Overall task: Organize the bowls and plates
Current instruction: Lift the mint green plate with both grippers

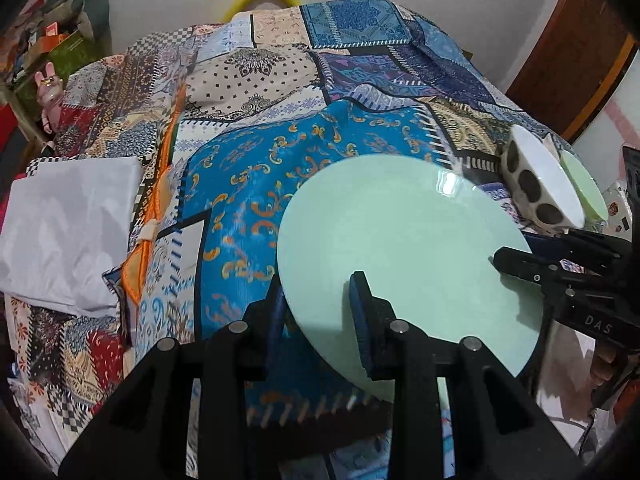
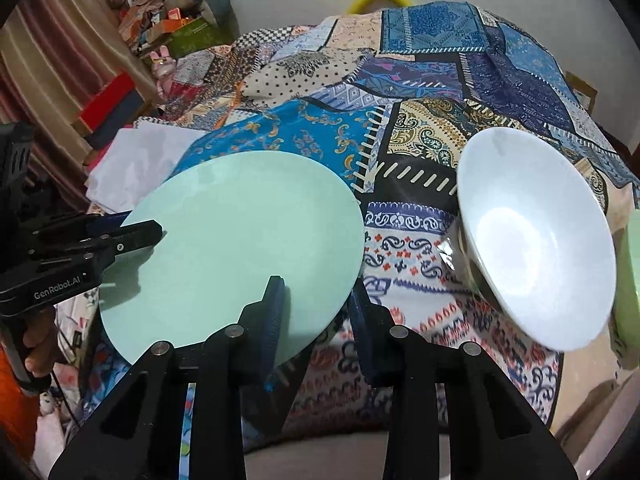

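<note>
While the near edge of the green plate (image 1: 404,252) is covered by black gripper parts, it is clamped by both tongs. The left gripper (image 1: 318,304) is closed on the plate's lower left rim, and the right gripper (image 2: 316,308) on its lower right rim. How far under the plate the fingers reach cannot be seen. A white bowl (image 2: 536,240) is tipped at the right, its spotted outside mostly hidden in the right view. Everything is spread over a patchwork cloth (image 1: 248,184). A white folded sheet (image 1: 68,232) is seen at the left, and cluttered shelves (image 2: 168,20) at the upper left.
</note>
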`<action>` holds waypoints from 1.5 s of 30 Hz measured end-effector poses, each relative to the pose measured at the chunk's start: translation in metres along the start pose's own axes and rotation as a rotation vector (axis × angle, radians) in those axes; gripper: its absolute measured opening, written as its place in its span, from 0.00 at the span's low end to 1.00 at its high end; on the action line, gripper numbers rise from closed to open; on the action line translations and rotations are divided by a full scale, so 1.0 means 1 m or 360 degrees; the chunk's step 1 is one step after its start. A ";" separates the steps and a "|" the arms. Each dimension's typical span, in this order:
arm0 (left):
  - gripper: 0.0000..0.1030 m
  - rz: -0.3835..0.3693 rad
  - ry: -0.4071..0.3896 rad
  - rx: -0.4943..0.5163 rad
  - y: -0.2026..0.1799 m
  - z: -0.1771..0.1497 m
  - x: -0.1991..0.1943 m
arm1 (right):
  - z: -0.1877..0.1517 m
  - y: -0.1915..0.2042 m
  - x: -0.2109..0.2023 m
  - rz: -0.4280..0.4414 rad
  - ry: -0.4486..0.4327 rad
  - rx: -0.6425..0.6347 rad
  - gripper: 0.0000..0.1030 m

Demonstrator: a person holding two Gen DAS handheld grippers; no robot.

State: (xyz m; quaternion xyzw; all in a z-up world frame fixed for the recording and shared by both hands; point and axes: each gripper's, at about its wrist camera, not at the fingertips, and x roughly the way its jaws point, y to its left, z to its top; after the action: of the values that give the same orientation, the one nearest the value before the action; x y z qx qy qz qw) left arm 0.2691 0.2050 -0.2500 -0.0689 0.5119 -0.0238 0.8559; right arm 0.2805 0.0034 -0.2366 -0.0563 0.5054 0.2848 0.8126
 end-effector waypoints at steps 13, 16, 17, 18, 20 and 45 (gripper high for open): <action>0.30 0.0005 -0.0124 0.0012 -0.035 -0.022 -0.063 | -0.023 0.003 -0.059 0.0041 -0.0165 -0.0004 0.28; 0.30 0.0016 -0.0152 0.0024 -0.044 -0.026 -0.077 | -0.029 0.002 -0.071 0.0044 -0.0197 -0.0002 0.28; 0.30 0.0017 -0.0161 0.0028 -0.048 -0.028 -0.082 | -0.032 0.001 -0.077 0.0048 -0.0212 0.0000 0.28; 0.30 0.0018 -0.0171 0.0032 -0.052 -0.030 -0.086 | -0.034 0.000 -0.080 0.0050 -0.0222 0.0000 0.28; 0.30 0.0023 -0.0194 0.0042 -0.060 -0.035 -0.096 | -0.039 -0.002 -0.090 0.0054 -0.0245 0.0001 0.28; 0.30 -0.0039 -0.0219 0.0122 -0.147 -0.080 -0.132 | -0.111 -0.041 -0.151 0.0061 -0.0363 0.0088 0.28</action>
State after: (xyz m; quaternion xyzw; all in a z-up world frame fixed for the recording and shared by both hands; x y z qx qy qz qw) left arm 0.1400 0.0672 -0.1514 -0.0439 0.4498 -0.0490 0.8907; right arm 0.1648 -0.1341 -0.1694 0.0087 0.4182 0.2906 0.8606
